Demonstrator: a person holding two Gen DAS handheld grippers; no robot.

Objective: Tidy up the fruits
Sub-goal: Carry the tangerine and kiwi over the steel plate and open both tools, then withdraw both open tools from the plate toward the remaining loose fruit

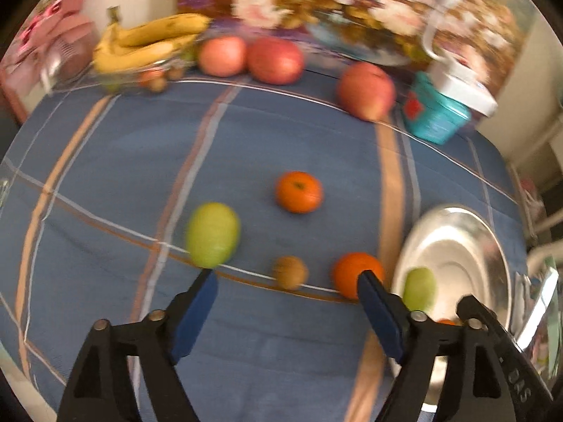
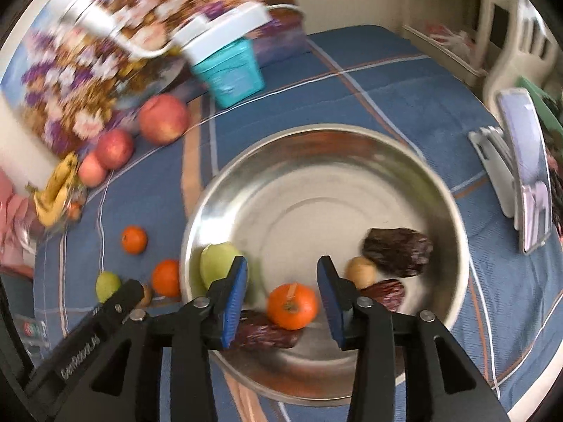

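Right tongs spread over steel bowl, orange between.

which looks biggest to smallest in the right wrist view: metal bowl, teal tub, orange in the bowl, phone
1. metal bowl, by far the largest.
2. phone and teal tub look about alike, so no ranking; the tub is blurred and farther off.
3. orange in the bowl, smallest, though nearest the camera.
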